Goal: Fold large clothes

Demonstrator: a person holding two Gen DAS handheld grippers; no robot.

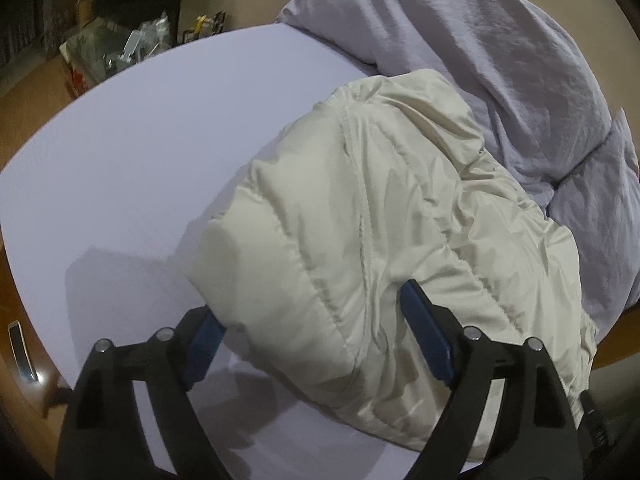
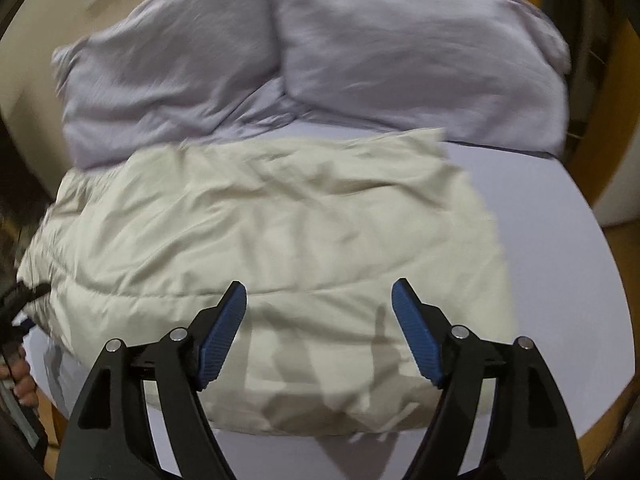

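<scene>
hovering over folded cream jacket [image 2: 260, 232], both claws spread wide

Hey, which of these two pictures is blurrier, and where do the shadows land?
Right wrist view: motion-smeared, most on the lavender duvet and the cream jacket; the open right tongs throw shadows onto the jacket's near edge. Left wrist view: sharper, jacket seams readable; the open left tongs shadow the lavender sheet. Both bend at the fisheye rim.
</scene>
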